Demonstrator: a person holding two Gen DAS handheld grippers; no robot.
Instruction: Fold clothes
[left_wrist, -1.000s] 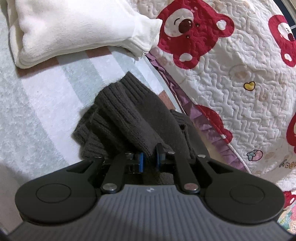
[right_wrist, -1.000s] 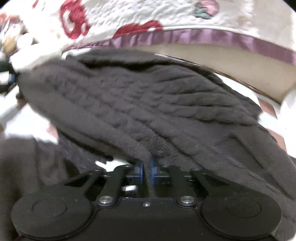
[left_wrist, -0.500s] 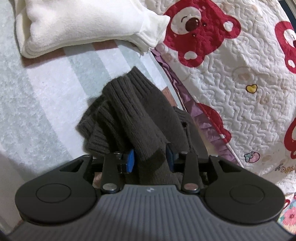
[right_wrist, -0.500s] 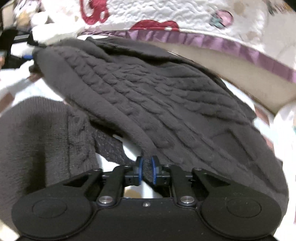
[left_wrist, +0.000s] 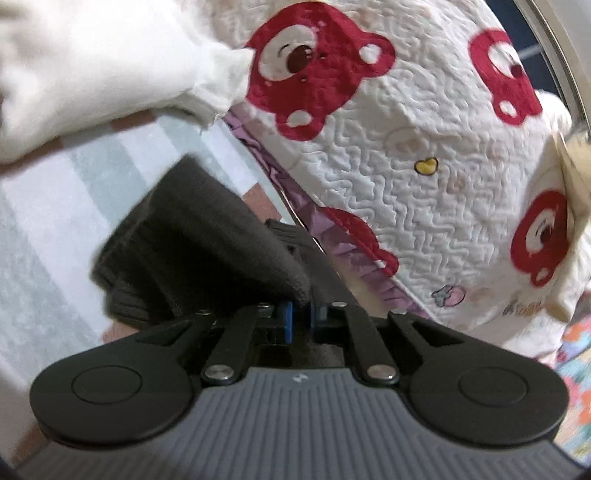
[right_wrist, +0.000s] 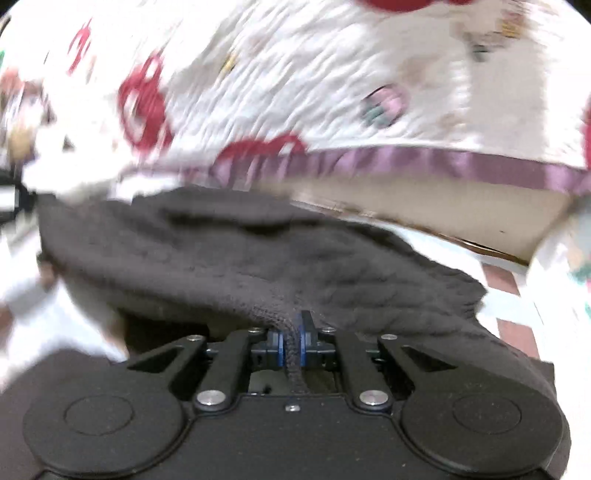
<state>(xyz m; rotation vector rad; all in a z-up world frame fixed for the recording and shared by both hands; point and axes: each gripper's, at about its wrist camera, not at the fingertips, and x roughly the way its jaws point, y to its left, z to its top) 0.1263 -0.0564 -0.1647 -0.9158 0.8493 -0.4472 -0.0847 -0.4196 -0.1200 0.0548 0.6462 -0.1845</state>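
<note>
The left gripper (left_wrist: 300, 319) has its blue pads drawn close together again, pinching a fold of the dark sweater (left_wrist: 207, 254); half a second ago those pads stood wide apart with the knit loose between them. The sweater's bunched, ribbed end lies just beyond the fingers on the pale striped sheet (left_wrist: 55, 229), blurred by motion. The white pillow (left_wrist: 92, 62) now fills the far left corner, larger than before, and the bear quilt (left_wrist: 424, 155) spreads across the far right, its purple trim (left_wrist: 325, 229) running beside the sweater.

The right gripper (right_wrist: 291, 341) stays clamped on a narrow strip of the sweater's edge, which passes between its blue pads (right_wrist: 277, 345) and hangs down behind them. From this view the sweater (right_wrist: 240, 258) stretches flatter and wider across the middle than half a second ago, when it rose in a diagonal heap and a second dark mass filled the near left. The cable pattern is smeared now. The quilt (right_wrist: 295, 74) and its trim (right_wrist: 443, 164) sit far behind, heavily blurred, with a beige band (right_wrist: 461, 210) under the trim
</note>
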